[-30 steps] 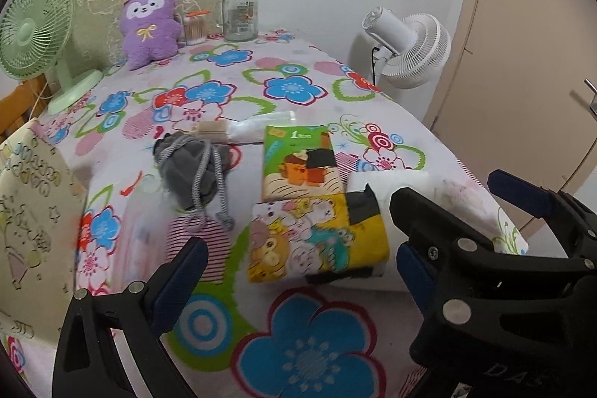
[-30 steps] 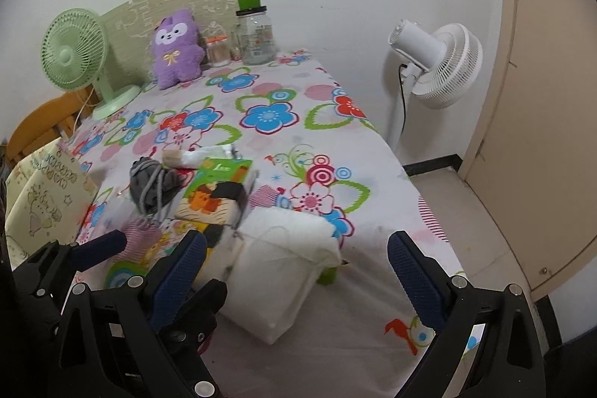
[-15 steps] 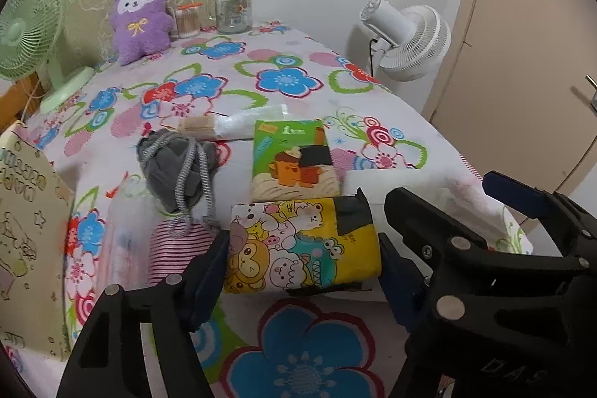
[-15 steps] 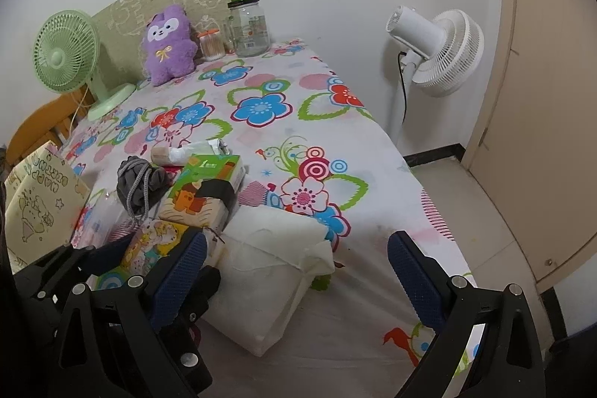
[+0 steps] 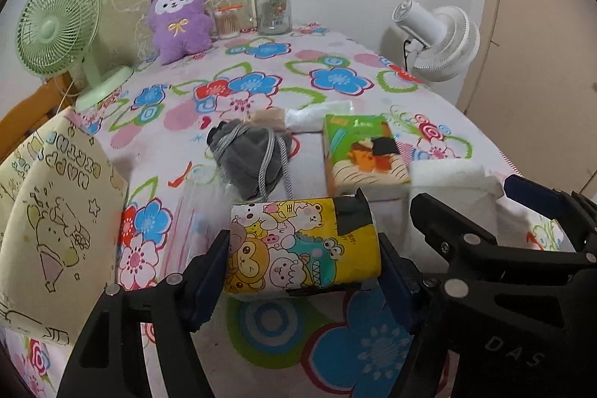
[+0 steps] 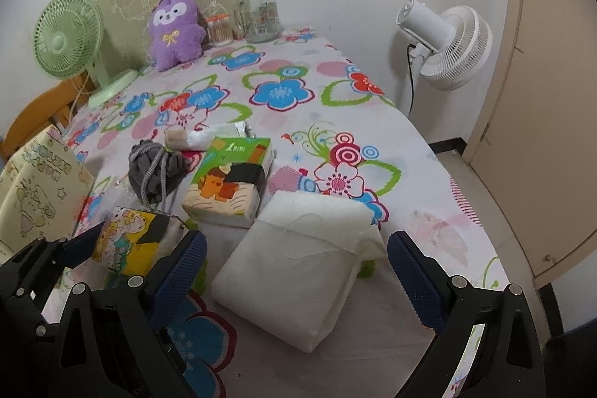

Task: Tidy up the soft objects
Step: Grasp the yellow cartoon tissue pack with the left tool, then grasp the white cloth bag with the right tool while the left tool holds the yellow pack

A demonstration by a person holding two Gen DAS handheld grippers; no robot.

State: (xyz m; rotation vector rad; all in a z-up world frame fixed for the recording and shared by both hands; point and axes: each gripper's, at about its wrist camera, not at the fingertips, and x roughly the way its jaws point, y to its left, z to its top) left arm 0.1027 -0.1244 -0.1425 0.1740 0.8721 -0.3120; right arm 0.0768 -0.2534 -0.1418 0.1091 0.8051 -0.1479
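Lying near the front edge of the flower-print worktop [image 5: 335,81], the white soft pillow-like pack [image 6: 298,263] waits between your open right tool [image 6: 294,278], while your left tool [image 5: 302,271] squeezes the squashy, light cartoon-printed tissue pack [image 5: 302,245] by its ends.

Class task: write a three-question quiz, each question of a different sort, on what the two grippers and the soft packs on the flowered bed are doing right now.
1. True or false: the left gripper is shut on the yellow cartoon tissue pack.
2. The white pack lies: A) between the open fingers of the right gripper; B) on the purple plush toy; C) under the green fan.
3. What lies directly behind the yellow pack? The ______ tissue pack.

Key: 1 true; 2 A; 3 green.
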